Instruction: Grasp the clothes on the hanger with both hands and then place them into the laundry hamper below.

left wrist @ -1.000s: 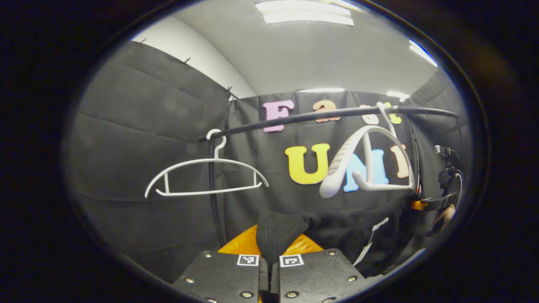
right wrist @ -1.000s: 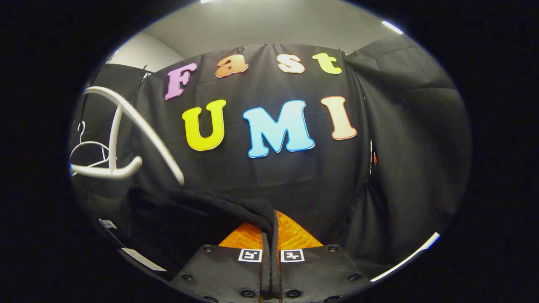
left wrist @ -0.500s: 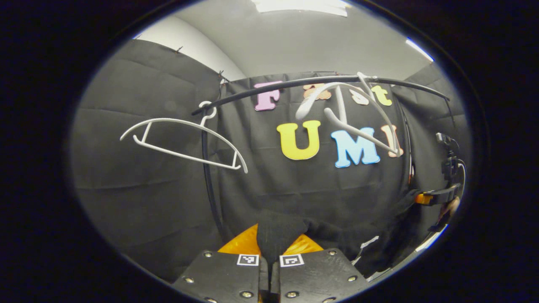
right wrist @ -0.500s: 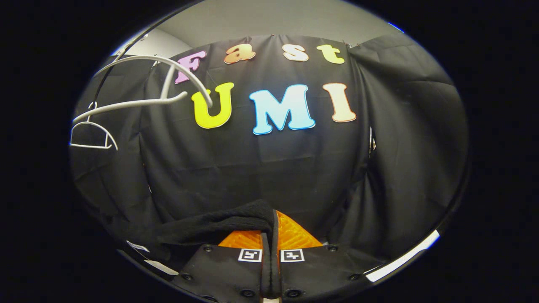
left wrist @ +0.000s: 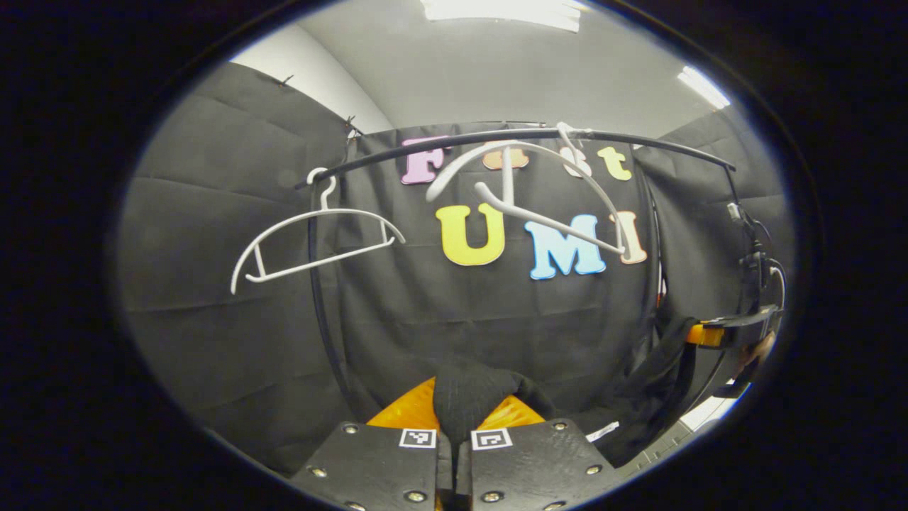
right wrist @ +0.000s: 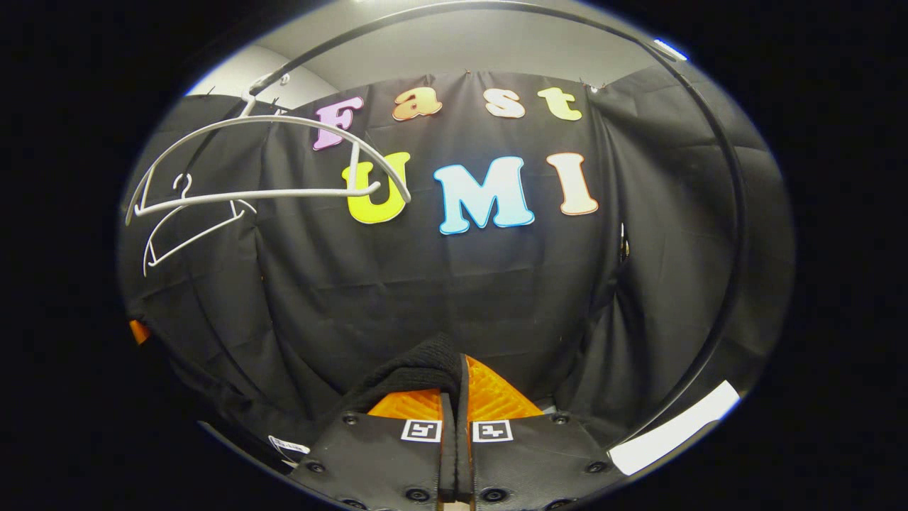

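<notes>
Left gripper (left wrist: 454, 419): orange fingers clamped on a fold of the black garment (left wrist: 468, 397), near bottom centre of left gripper view. Right gripper (right wrist: 454, 404): fingers pinched on another edge of the same black garment (right wrist: 418, 369); also seen at far right of left gripper view (left wrist: 716, 330), cloth sagging between the two. Rail (left wrist: 511, 138): black, overhead. Hangers: two, white, bare, on the rail – one far left (left wrist: 312, 238), tilted; one centre (left wrist: 532, 191), tilted. Laundry hamper: cannot tell where
</notes>
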A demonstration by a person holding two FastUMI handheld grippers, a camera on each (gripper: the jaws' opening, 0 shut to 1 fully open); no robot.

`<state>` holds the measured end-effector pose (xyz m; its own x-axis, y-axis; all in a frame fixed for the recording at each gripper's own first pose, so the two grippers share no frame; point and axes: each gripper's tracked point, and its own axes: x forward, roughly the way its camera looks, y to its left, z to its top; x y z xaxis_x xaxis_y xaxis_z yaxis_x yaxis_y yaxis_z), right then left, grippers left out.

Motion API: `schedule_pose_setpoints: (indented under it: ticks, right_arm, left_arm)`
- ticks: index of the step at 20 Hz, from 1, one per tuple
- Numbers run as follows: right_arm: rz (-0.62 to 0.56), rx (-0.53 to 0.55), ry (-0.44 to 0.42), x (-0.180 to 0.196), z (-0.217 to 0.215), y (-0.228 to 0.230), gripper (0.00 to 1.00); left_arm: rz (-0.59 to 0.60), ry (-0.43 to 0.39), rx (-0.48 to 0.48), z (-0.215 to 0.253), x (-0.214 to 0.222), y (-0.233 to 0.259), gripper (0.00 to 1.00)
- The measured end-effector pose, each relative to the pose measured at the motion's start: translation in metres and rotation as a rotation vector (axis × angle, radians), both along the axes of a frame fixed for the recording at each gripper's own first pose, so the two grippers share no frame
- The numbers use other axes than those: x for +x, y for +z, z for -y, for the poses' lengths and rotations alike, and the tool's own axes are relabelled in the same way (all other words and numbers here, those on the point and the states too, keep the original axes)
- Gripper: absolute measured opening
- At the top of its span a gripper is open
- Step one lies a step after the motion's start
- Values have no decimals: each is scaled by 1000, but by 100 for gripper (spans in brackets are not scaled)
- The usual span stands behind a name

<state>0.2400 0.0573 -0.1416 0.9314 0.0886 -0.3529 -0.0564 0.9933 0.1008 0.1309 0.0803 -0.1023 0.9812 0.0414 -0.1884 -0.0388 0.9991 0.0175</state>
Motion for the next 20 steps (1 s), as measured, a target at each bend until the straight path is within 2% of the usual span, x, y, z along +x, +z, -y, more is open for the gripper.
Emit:
schedule_pose_setpoints:
  ticks: [7, 13, 18, 20]
  right_arm:
    - [-21, -10, 42, -34, -17, -3, 0]
    - [-25, -29, 94, -55, -38, -9, 2]
    - [-78, -37, 143, -74, -57, -37, 2]
    - [-106, -31, 161, -83, -64, -49, 2]
  left_arm:
    - [-29, -58, -21, 28, -11, -11, 4]
    - [-51, -93, -25, 58, -20, -28, 3]
    - [-94, -132, -31, 75, -18, -46, 3]
    - [-114, -143, -37, 82, -14, -70, 4]
